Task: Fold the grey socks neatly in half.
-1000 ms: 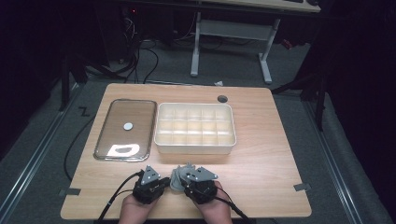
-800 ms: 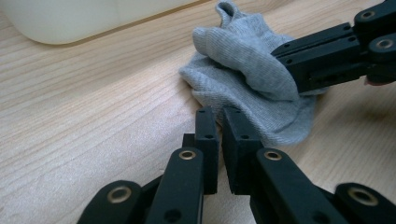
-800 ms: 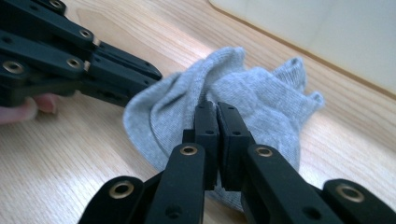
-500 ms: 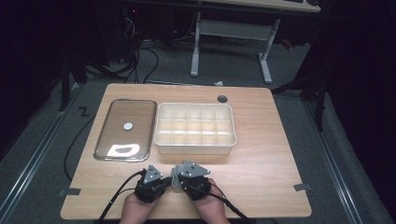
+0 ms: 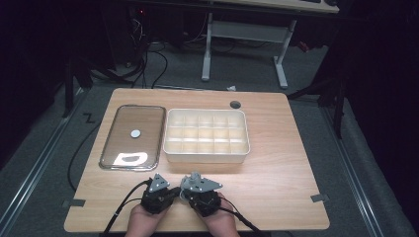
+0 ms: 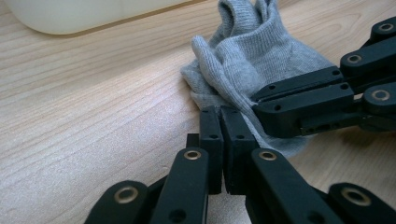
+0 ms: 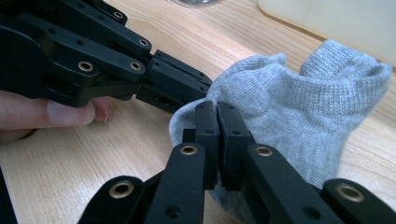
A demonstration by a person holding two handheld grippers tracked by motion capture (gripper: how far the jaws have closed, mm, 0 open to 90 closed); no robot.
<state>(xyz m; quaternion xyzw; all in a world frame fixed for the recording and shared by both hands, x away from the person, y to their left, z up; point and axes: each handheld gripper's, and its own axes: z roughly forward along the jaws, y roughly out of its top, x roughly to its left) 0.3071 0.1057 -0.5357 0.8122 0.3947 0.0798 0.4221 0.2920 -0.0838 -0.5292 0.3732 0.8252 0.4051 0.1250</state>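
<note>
While I am looking down from the high view, my left gripper (image 5: pixel 170 193) and right gripper (image 5: pixel 187 193) are meeting at six o'clock on the counter (image 5: pixel 276 168). Through the left gripper view, my fingers (image 6: pixel 212 135) are pinching the grey sock (image 6: pixel 252 60). Through the right gripper view, my fingers (image 7: pixel 208 126) are pinching it too; both bites look shallow, so I am risking the knit slipping free.

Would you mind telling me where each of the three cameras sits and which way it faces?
High view: above the near edge, looking forward and down on the table, divided box and tray; both hands show, with the left gripper and right gripper.
Left gripper view: on the left gripper, low along its shut jaws at a grey sock.
Right gripper view: on the right gripper, facing the sock; a finger shows.
Shared: both gripper views show the sock, the box and the opposite gripper.
</note>
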